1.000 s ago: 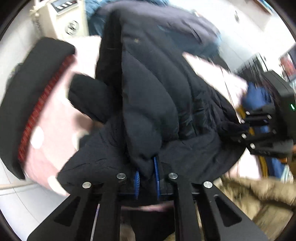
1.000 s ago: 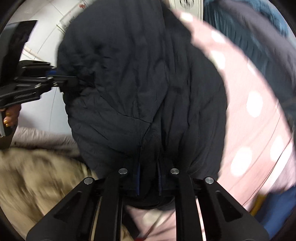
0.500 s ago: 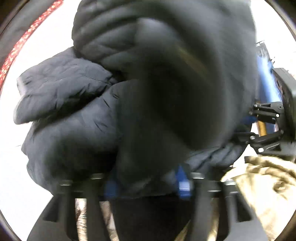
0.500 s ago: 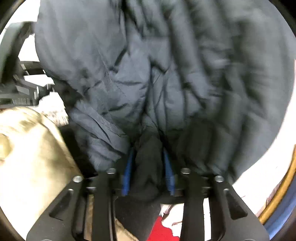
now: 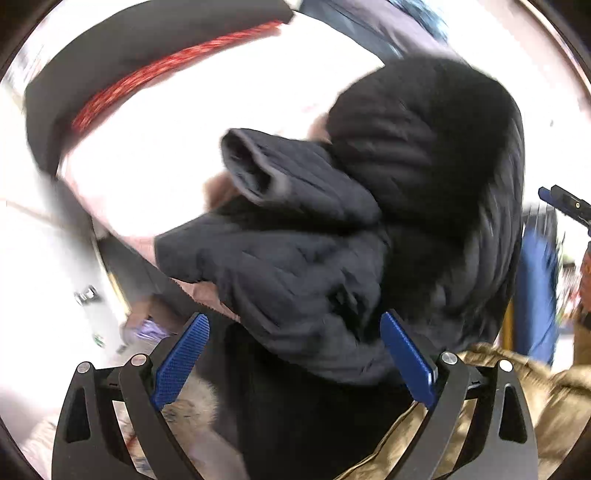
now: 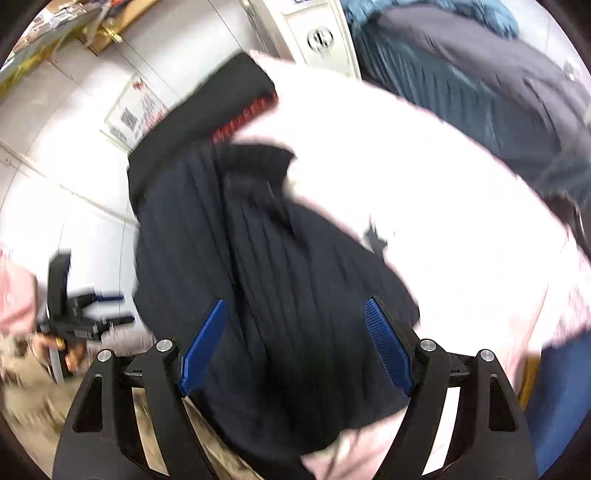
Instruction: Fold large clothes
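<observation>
Your left gripper [image 5: 295, 354] has its jaws opening, blue pads wide apart; the dark quilted jacket [image 5: 332, 236] lies bundled just ahead of them, unpressed. Only this view shows a sleeve cuff [image 5: 251, 170] gaping open toward the pink bedding [image 5: 177, 147], and a tan coat [image 5: 517, 398] at the lower right. Your right gripper [image 6: 295, 343] is likewise opening, the jacket [image 6: 258, 258] spread between its pads but not pinched. Only the right wrist view shows the white appliance [image 6: 317, 33] beyond the bedding's far edge, a blue-grey garment [image 6: 480, 85] at the far right, and your left gripper [image 6: 81, 314] off to the left.
</observation>
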The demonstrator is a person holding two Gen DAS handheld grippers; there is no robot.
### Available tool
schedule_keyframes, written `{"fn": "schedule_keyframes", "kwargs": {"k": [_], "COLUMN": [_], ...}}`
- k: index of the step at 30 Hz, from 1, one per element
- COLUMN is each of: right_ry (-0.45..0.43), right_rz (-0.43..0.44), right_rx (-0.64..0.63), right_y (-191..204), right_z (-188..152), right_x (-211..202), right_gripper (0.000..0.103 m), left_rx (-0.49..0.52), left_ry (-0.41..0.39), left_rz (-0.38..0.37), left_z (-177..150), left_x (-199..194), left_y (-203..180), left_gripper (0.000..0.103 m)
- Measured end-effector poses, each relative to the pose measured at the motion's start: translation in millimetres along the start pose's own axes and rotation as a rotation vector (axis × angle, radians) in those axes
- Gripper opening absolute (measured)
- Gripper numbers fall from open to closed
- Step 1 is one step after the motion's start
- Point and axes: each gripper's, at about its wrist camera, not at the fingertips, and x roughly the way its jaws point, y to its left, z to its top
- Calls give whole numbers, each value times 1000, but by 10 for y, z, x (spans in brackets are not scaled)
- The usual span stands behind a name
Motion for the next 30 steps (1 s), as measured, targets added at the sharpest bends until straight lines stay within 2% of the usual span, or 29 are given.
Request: {"fn": "schedule_keyframes", "kwargs": {"k": [3, 5, 8, 11, 13, 15, 16, 17, 19, 20, 23, 25, 26, 27, 30], "right_ry": [-19, 3, 111, 251, 370, 512, 601, 643, 641, 628, 539, 453, 402, 347, 219], "right_rz": [37, 58, 93, 10, -44, -32, -13, -32, -141, -176, -111, -99, -99, -104, -77], "right_rx": [-105, -196, -406, -628, -698, -700, -662, -643, -629, -608, -490, -410, -379, -339, -186], "right_y": [503, 891, 1644, 2288, 2561, 2598, 2560, 2499, 2339, 2223, 1966, 1773, 1674, 1547, 1180], "right_z": [572, 788, 1016, 893, 691, 471, 370, 276, 154, 154, 334, 521, 618, 715, 971], "right_x": [177, 379, 883, 1471, 1941, 2327, 2566, 2718, 2869, 2883, 2656, 2384, 2202, 1978, 1440], "right_gripper": [77, 77, 82, 82, 82, 81, 81, 81, 76, 61, 12, 8, 7, 6, 5], "left_rx": [-98, -139, -165, -188, -206, -386, -429, -442, -443, -428, -365, -322, -293, -266, -181], "left_ry": [21, 42, 56, 53, 57, 92, 106, 114, 125, 123, 137, 130, 120, 107, 48], "left_rz": [-65, -101, -109, -110, -109, -192, -258, -288, -277, -281, -265, -237, -222, -206, -168], "left_z": [24, -2, -17, 14, 42, 14, 10, 12, 15, 23, 148, 256, 344, 407, 584], "left_x": [129, 209, 369, 480, 568, 668, 688, 716, 770, 779, 817, 826, 803, 762, 538], "left_y": [114, 103, 160, 150, 160, 415, 504, 523, 481, 450, 232, 117, 21, 21, -184], "left_gripper": [92, 92, 92, 92, 92, 91, 91, 88, 86, 85, 78, 60, 43, 31, 19]}}
